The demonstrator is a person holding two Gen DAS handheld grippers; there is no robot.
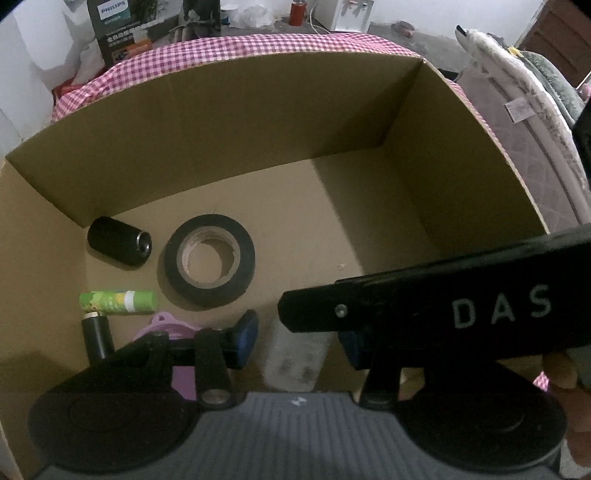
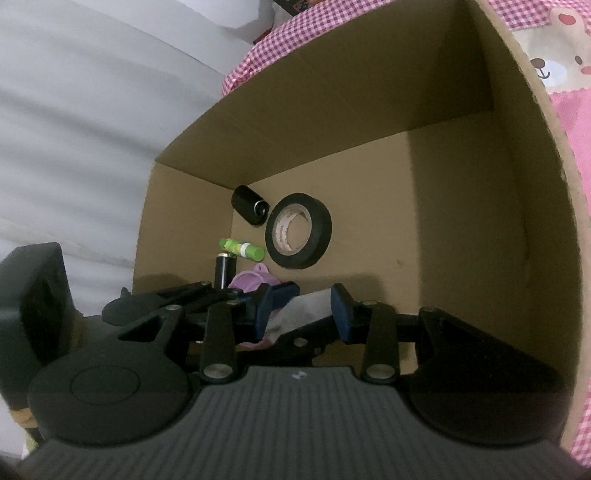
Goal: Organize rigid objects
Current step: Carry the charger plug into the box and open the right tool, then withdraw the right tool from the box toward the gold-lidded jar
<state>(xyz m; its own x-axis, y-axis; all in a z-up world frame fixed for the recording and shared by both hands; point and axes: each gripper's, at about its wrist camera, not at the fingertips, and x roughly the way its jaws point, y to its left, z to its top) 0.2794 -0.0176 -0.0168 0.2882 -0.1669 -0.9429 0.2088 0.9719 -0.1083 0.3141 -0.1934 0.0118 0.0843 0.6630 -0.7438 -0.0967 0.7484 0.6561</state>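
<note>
Cardboard box (image 1: 229,122) open on top, tall walls all round; right half of its floor is bare, w/ free room toward the far right corner. All contents crowd the left side.

Inside: black tape roll (image 1: 209,260) lying flat, mid-floor. Just left of it, near the back-left corner, a short black cylinder (image 1: 119,240) w/ a metal end, on its side. Nearer the camera a green glue stick (image 1: 116,302) lying flat by the left wall, a slim black tube (image 1: 96,338) w/ a pale cap just beside it, and a purple plastic piece (image 1: 168,326) partly hidden by the left finger.

Left gripper (image 1: 297,341) low in the box, jaws part-open around a grey-white flat object (image 1: 295,360); blurred, and can't tell if the pads press on it. Right gripper (image 2: 301,310) sits right next to it, its black "DAS" arm crossing the left view & blocking the near right floor. In the right wrist view its blue pads flank the same pale object (image 2: 299,312), contact unclear.

Outside: pink gingham cloth (image 1: 258,46) under/behind the box, Philips carton (image 1: 114,29) and a red bottle (image 1: 296,13) far back, folded bedding (image 1: 532,122) at right
</note>
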